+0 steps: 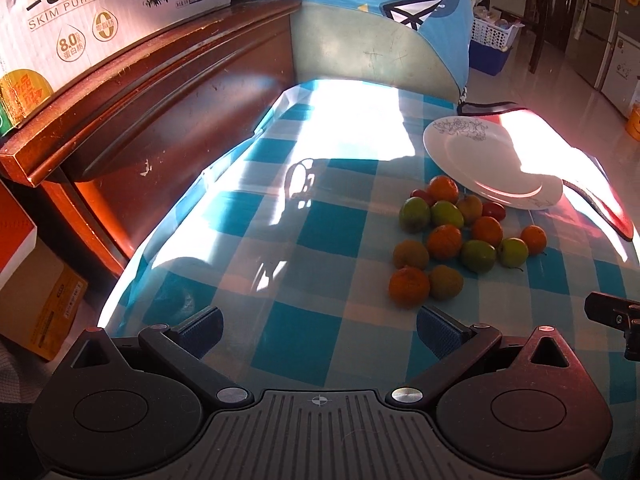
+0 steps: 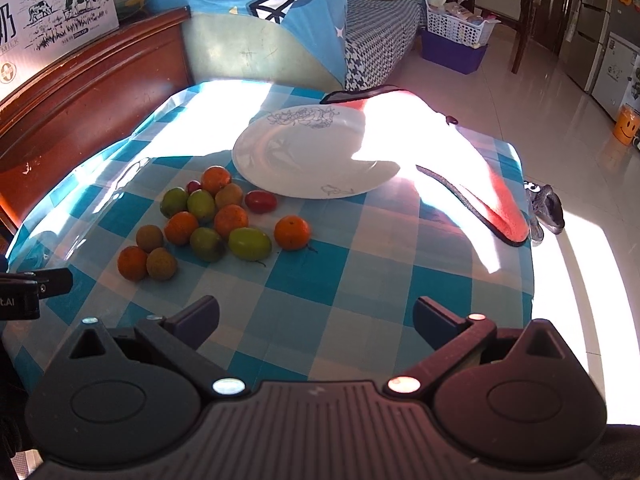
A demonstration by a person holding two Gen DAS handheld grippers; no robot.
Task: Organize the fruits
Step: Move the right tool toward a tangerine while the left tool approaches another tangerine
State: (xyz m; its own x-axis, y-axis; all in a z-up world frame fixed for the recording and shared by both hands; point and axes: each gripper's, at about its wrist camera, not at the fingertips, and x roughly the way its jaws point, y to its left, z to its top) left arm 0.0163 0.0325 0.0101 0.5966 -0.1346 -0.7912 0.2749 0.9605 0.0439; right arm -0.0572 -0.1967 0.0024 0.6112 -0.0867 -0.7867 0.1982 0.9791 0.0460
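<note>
Several small fruits lie in a loose pile (image 1: pixel 460 236) (image 2: pixel 212 224) on the blue-and-white checked tablecloth: oranges (image 1: pixel 409 286) (image 2: pixel 292 232), green fruits (image 1: pixel 478 256) (image 2: pixel 249 243), brownish ones (image 2: pixel 161 264) and red tomatoes (image 2: pixel 260 201). A white plate (image 1: pixel 480 160) (image 2: pixel 308 152) with a blue flower drawing sits just beyond the pile, tilted on a red cloth. My left gripper (image 1: pixel 318 330) is open and empty, near the table's front, left of the pile. My right gripper (image 2: pixel 316 322) is open and empty too, in front and right of the pile.
A red cloth with dark trim (image 2: pixel 472 168) (image 1: pixel 592 184) drapes over the table's right side. A dark wooden cabinet (image 1: pixel 160 100) with a milk carton box (image 1: pixel 80 12) stands to the left. A seat with blue cover (image 2: pixel 260 20) stands behind the table. Bright sun patches cross the tablecloth (image 1: pixel 304 264).
</note>
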